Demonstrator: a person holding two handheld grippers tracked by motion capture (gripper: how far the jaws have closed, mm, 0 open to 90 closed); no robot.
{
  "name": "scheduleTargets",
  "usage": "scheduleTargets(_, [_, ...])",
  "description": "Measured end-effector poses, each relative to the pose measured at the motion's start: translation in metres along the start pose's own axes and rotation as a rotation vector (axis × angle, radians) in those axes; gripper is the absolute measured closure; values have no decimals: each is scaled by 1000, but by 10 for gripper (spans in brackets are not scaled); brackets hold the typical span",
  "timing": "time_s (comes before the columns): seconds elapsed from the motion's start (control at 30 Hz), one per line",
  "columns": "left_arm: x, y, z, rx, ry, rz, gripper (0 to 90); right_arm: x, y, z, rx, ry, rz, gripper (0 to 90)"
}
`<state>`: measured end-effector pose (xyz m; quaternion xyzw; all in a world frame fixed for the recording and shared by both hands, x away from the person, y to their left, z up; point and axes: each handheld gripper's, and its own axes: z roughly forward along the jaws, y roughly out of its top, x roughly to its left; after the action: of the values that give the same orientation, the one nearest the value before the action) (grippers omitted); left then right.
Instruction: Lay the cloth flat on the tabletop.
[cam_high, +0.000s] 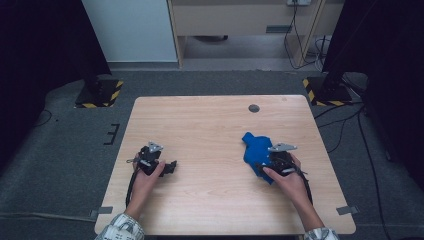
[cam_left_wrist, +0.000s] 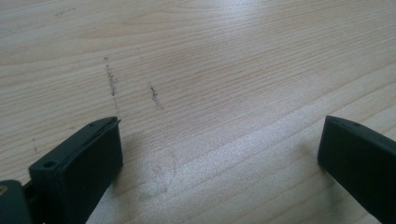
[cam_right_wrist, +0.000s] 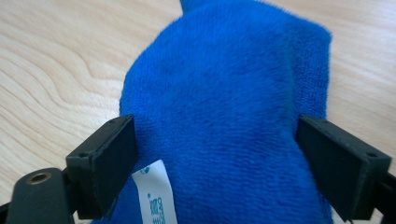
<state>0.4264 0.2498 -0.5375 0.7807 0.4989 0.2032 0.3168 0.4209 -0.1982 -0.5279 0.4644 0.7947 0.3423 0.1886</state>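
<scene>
While the left gripper rests idle on the table with jaws wide over bare wood, the right gripper straddles the blue cloth, jaws wide and apparently ready to pinch it. Bunched, plush, with a white label, the cloth lies right of centre.

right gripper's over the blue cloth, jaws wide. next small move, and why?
Probably close the right gripper on the blue cloth. Its jaws stand open with the bunched cloth between them, a white tag by one jaw, and no grip taken. The left gripper is open over bare table.
</scene>
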Motion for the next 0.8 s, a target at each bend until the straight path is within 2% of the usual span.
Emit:
scheduleTargets(0.07, [0, 0, 0, 0, 1, 1, 0, 1, -1, 4, 17, -10, -13, 222])
scheduleTargets(0.1, [0, 0, 0, 0, 1, 1, 0, 1, -1, 4, 17, -10, -13, 222])
scheduleTargets(0.13, [0, 0, 0, -1, 0, 1, 0, 1, -2, 4, 9, -13, -25, 333])
scheduleTargets(0.23, [0, 0, 0, -1, 0, 1, 0, -3, -3, 1, -7, -9, -24, 532])
scheduleTargets(0.33, [0, 0, 0, -1, 0, 2, 0, -8, -4, -1, -19, 1, -17, 668])
scheduleTargets(0.43, [0, 0, 0, -1, 0, 2, 0, -10, -3, -3, -33, 19, -8, 715])
scheduleTargets(0.57, [0, 0, 0, -1, 0, 2, 0, -9, 1, -9, -58, 41, 6, 725])
scheduleTargets(0.67, [0, 0, 0, -1, 0, 2, 0, -1, 9, -20, -117, 79, 0, 730])
scheduleTargets(0.7, [0, 0, 0, -1, 0, 2, 0, -1, 9, -20, -117, 79, 0, 730])
scheduleTargets(0.8, [0, 0, 0, -1, 1, 2, 0, 12, 19, -30, -171, 117, -7, 730])
